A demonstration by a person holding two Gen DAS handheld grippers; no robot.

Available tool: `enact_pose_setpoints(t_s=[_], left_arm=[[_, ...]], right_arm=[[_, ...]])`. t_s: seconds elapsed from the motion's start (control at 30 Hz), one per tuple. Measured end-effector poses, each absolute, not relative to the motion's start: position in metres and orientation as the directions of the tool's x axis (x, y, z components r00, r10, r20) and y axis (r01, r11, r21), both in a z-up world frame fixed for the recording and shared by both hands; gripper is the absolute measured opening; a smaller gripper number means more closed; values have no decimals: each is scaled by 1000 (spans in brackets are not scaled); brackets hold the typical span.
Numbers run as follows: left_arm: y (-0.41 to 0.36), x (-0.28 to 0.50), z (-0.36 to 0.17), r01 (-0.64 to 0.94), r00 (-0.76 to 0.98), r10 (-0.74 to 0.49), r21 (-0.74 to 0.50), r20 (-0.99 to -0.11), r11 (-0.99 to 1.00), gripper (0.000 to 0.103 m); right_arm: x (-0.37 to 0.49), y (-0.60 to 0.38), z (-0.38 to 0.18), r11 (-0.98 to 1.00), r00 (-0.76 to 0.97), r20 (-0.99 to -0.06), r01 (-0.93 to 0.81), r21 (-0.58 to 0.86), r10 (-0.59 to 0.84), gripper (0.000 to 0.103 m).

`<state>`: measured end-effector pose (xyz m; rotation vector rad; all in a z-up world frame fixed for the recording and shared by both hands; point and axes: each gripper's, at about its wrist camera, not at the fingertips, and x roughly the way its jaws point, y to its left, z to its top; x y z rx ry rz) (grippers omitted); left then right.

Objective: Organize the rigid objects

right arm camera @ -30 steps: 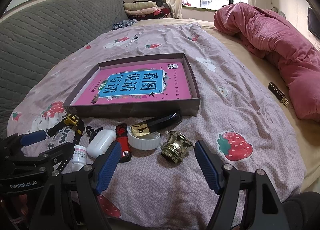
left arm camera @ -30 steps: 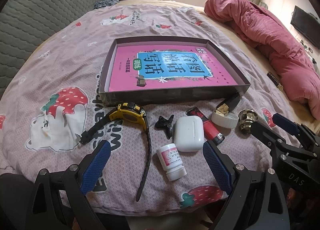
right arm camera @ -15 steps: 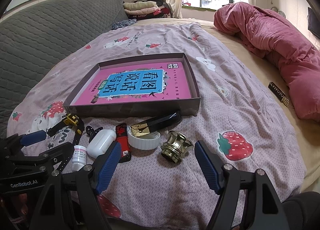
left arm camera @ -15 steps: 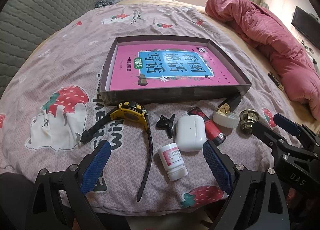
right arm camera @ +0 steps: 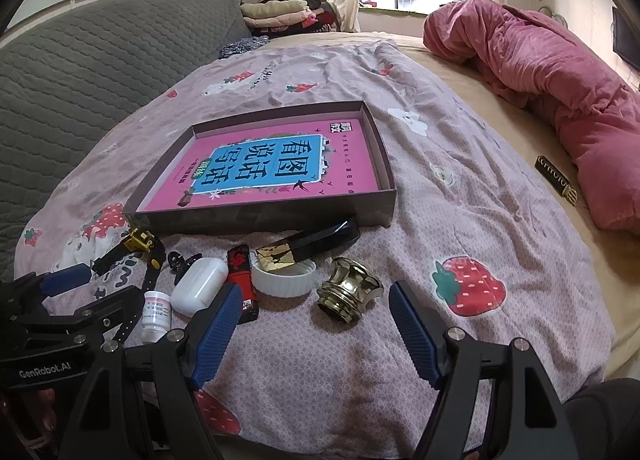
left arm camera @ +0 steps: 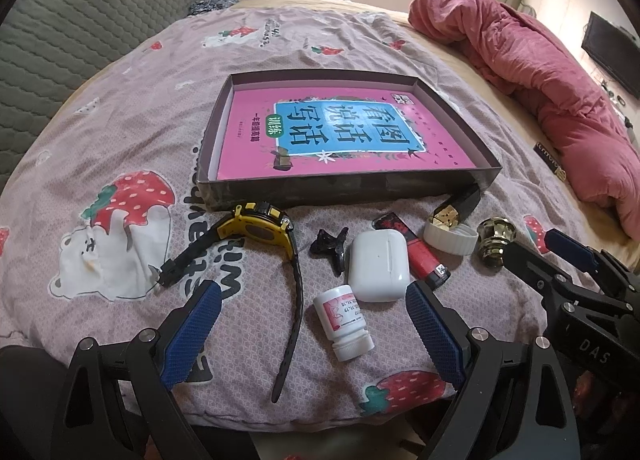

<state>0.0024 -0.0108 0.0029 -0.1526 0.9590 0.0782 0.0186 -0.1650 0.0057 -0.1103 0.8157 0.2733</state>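
Left gripper [left arm camera: 308, 334] and right gripper [right arm camera: 312, 330] both spread apart, blue dimpled pads, nothing held. On the bed [left arm camera: 132, 108] — rubbery yellow watch [left arm camera: 260, 226], glossy white earbud case [left arm camera: 378, 264], ribbed cap [right arm camera: 284, 278], brass knob [right arm camera: 348, 290]. Shallow cardboard box [left arm camera: 340, 190] just beyond; "GenRobot.AI" on the left gripper's body

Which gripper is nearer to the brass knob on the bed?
Right. The right gripper hangs open directly before the brass knob, which sits just beyond its fingertips. The left gripper is open farther left, in front of the pill bottle.
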Motion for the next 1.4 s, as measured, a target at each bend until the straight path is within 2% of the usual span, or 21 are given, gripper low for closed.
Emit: enact_pose_setpoints(t_s=[0.47, 0.73, 1.1, 1.4], left_arm=[[9, 6, -8, -202, 541, -32, -166, -840, 965, 94], [15, 12, -10, -224, 536, -21, -166, -844, 960, 94], [41, 38, -19, -308, 519, -84, -278, -850, 910, 94], [51, 57, -30, -387, 477, -49, -260, -877, 885, 94]], right_arm=[[25, -175, 2, 970, 631, -752, -241, 44, 191, 75], [27, -177, 2, 969, 627, -752, -238, 63, 203, 75], [32, -179, -1, 967, 615, -756, -237, 92, 222, 75], [34, -179, -2, 967, 610, -759, -232, 103, 227, 75]])
